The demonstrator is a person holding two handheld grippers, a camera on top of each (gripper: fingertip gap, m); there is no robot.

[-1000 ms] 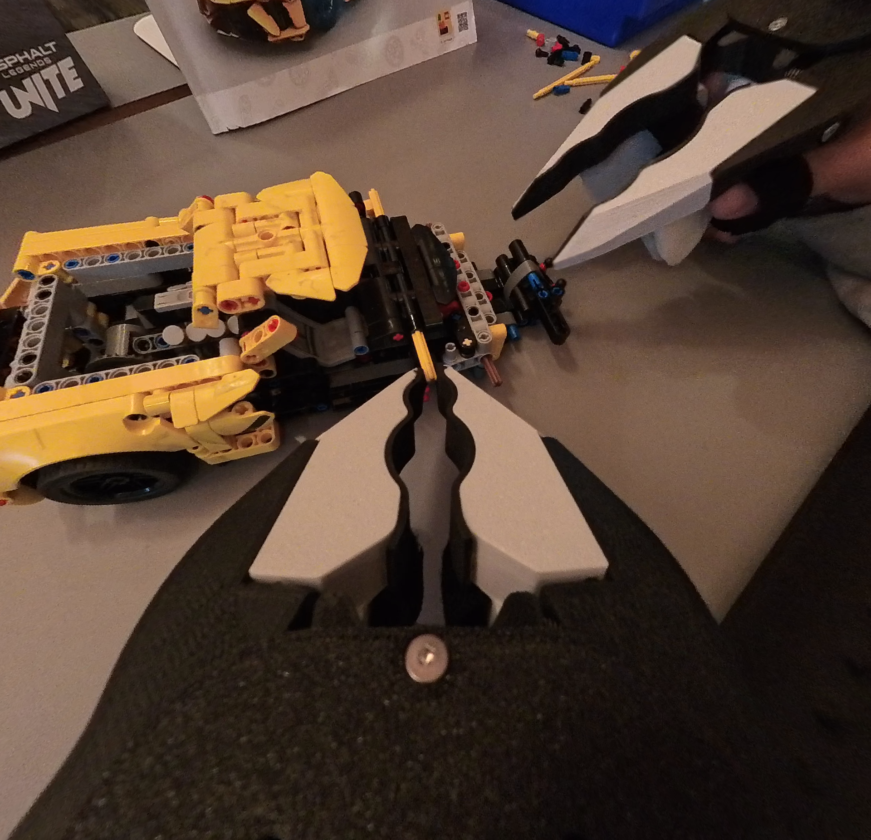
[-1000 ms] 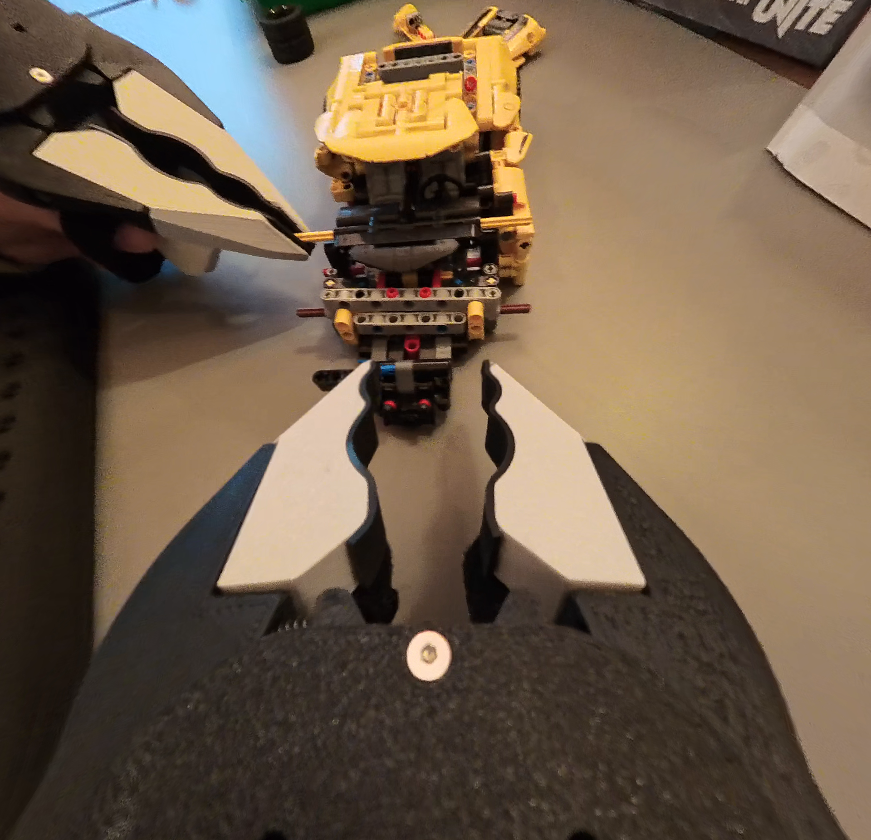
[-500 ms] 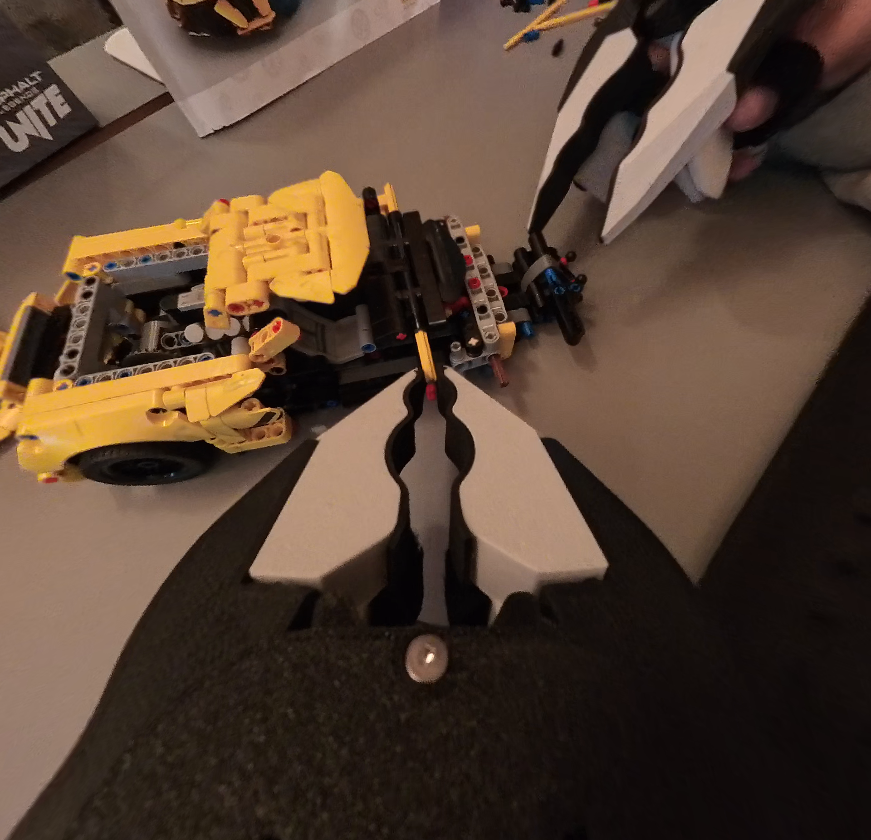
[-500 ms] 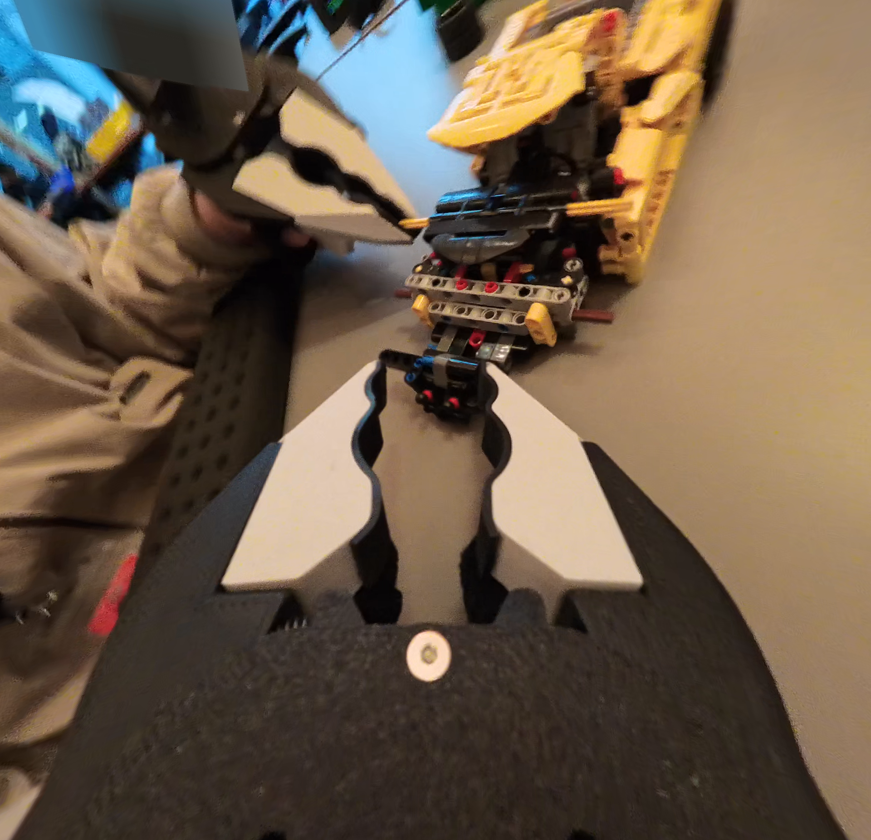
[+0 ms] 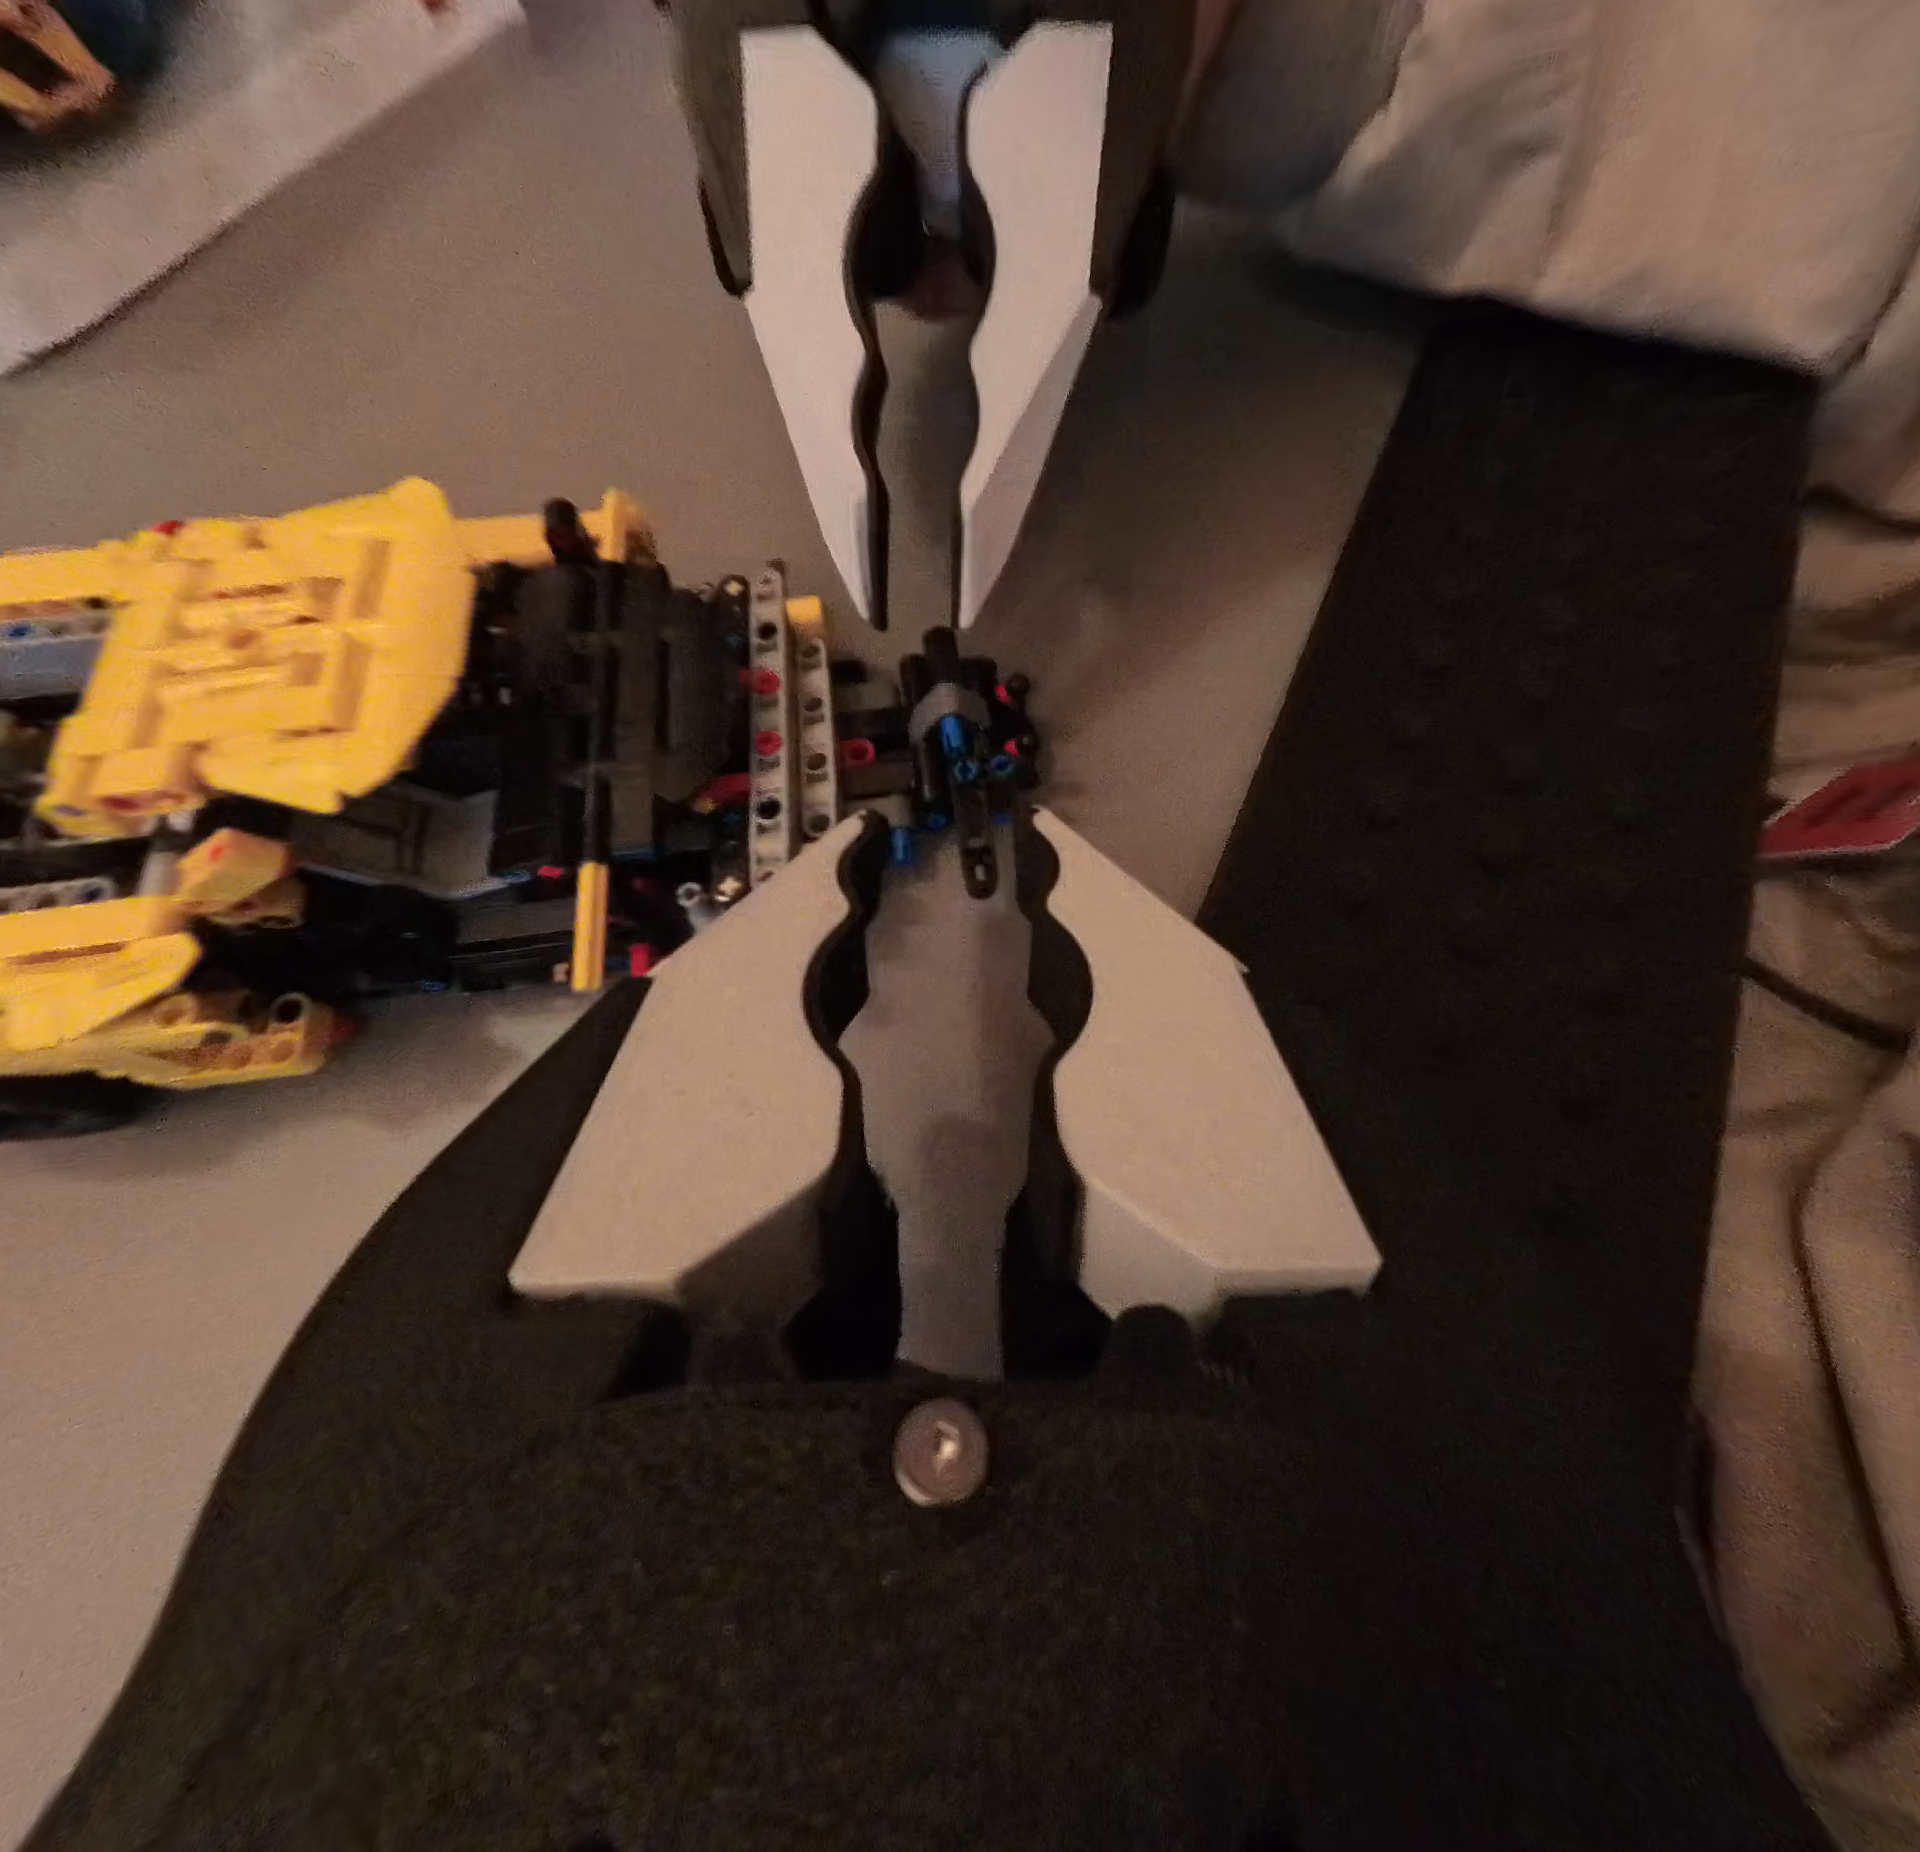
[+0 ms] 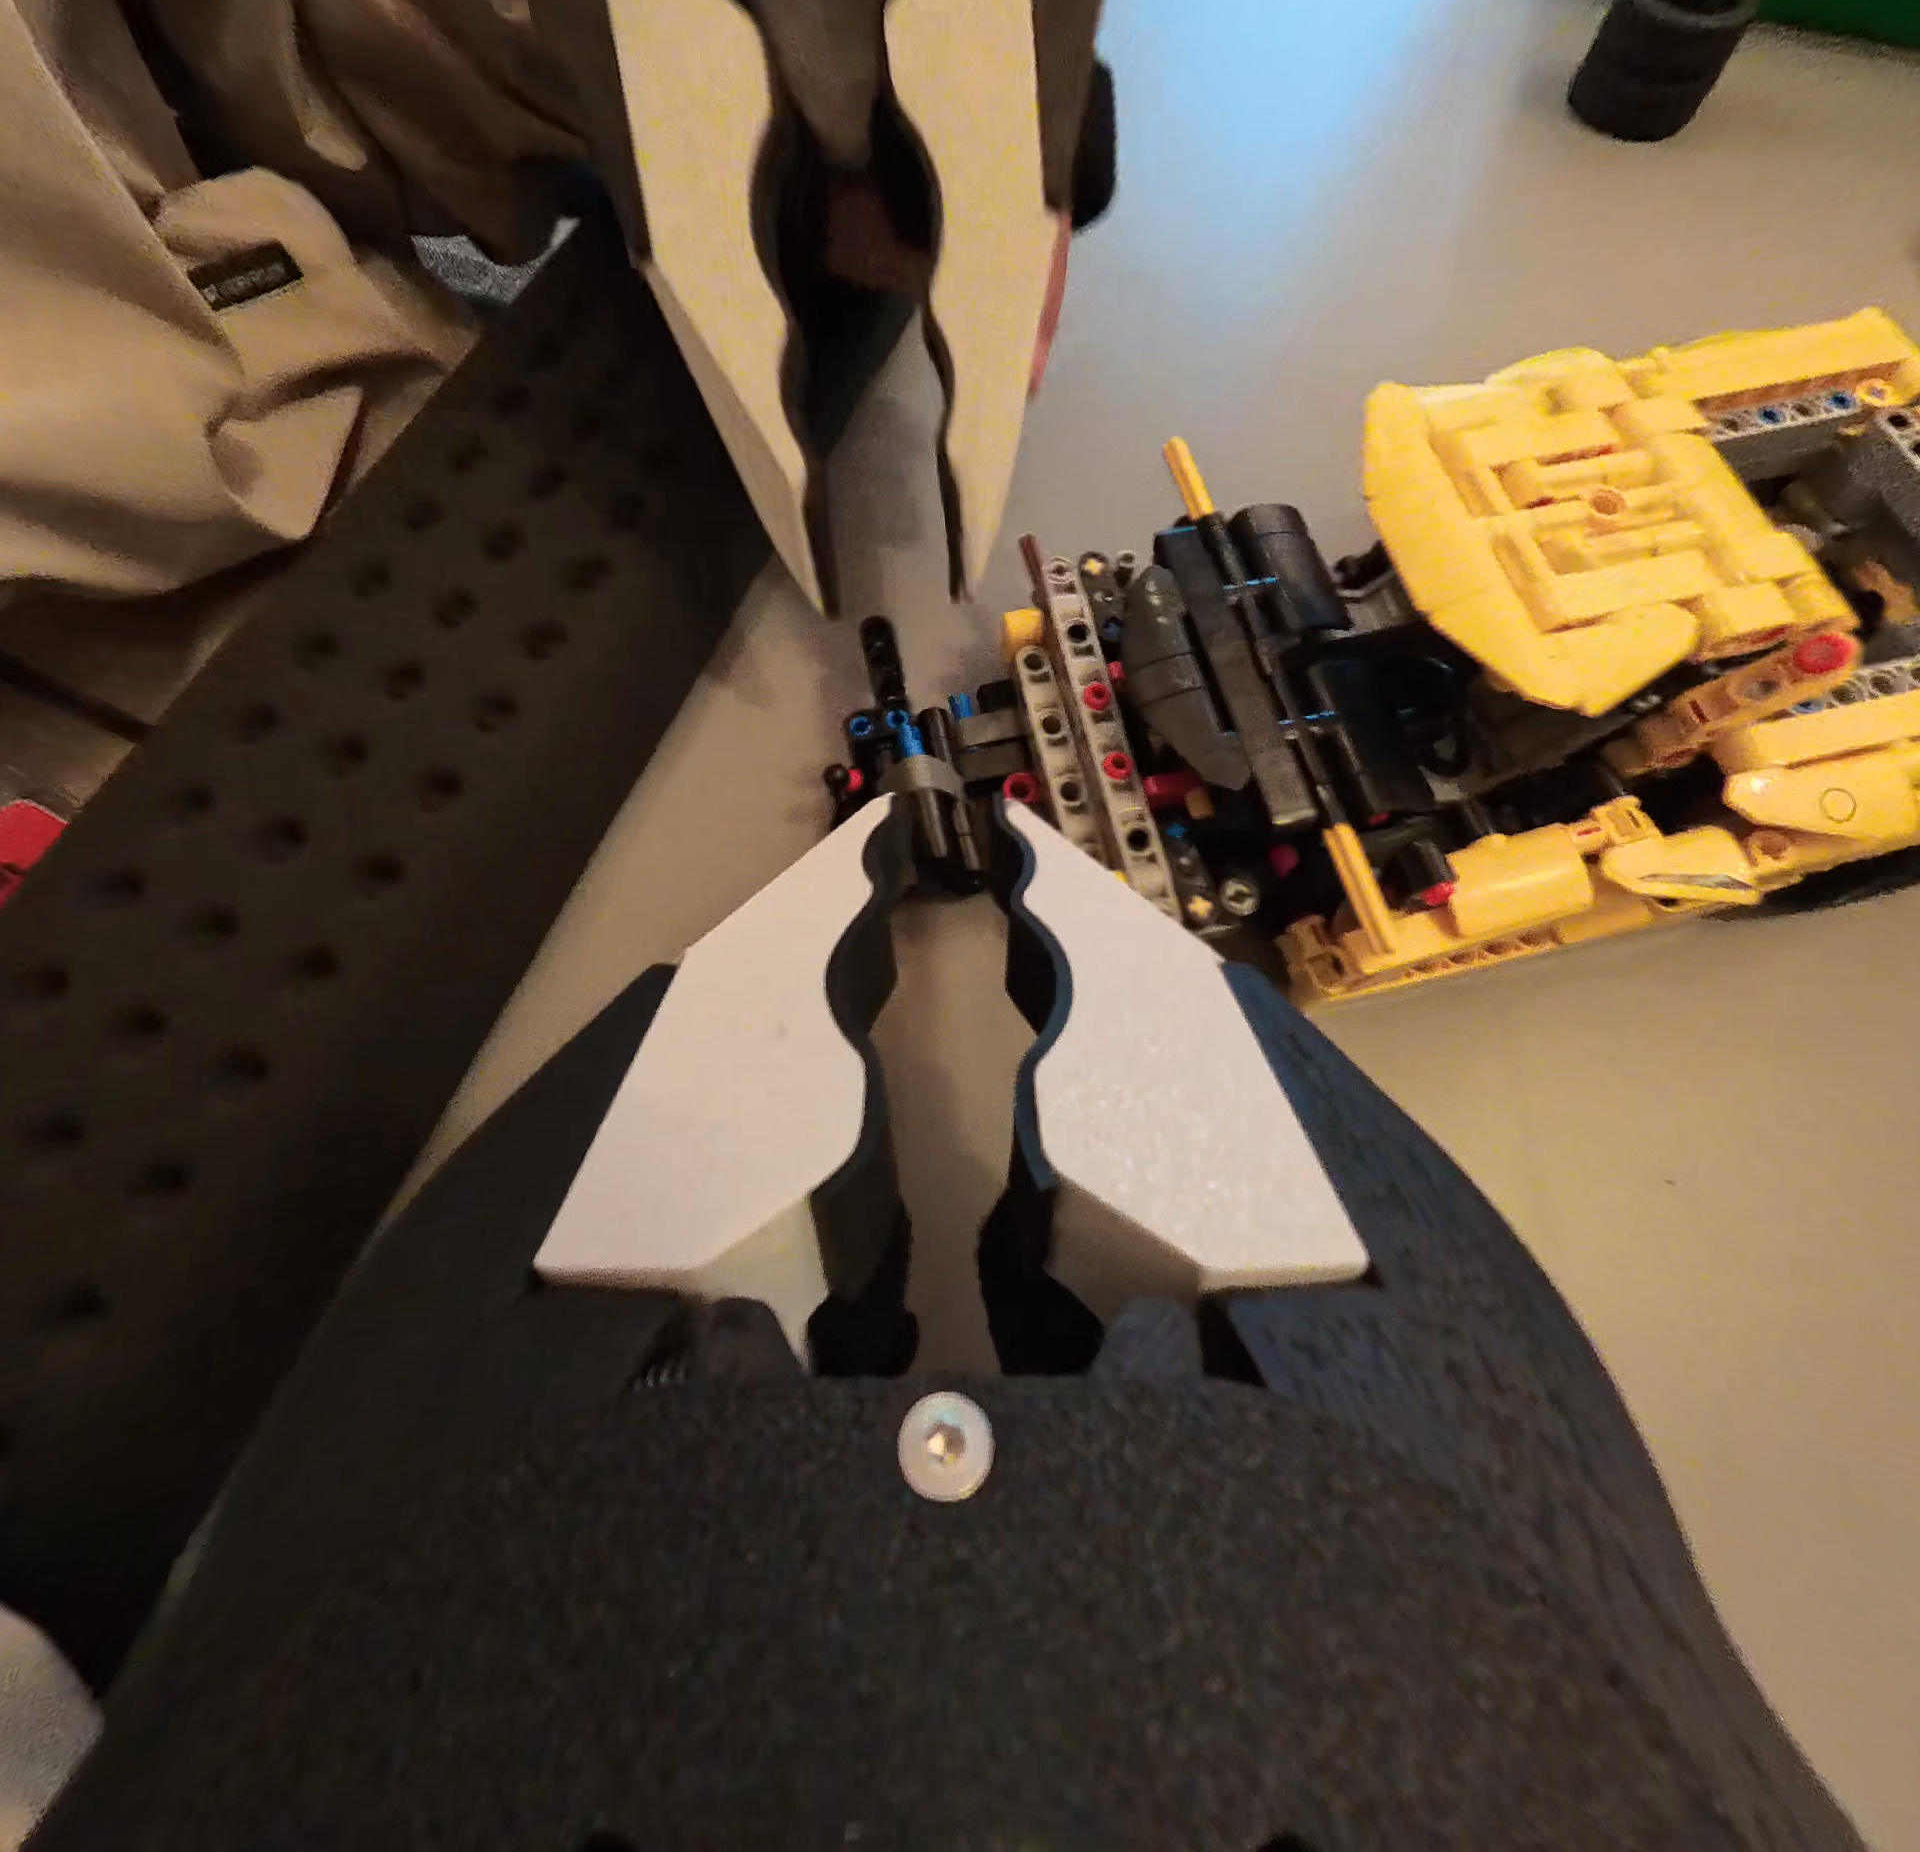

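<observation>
Left gripper, now released off the axle, faces right gripper at 12 o'clock across the module; right's clench unclear.

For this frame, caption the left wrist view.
Two open grippers, left and right, flank a small black subassembly on a yellow brick car.

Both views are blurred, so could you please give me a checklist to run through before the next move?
1. Left gripper open, straddling one end of the black pin assembly: ok.
2. Right gripper around the opposite end: ok; pads clamped on it: cannot tell.
3. Assembly joined to the yellow brick car: cannot tell.
4. Car resting flat on the table: ok.
5. Grippers apart from each other: ok.
</observation>
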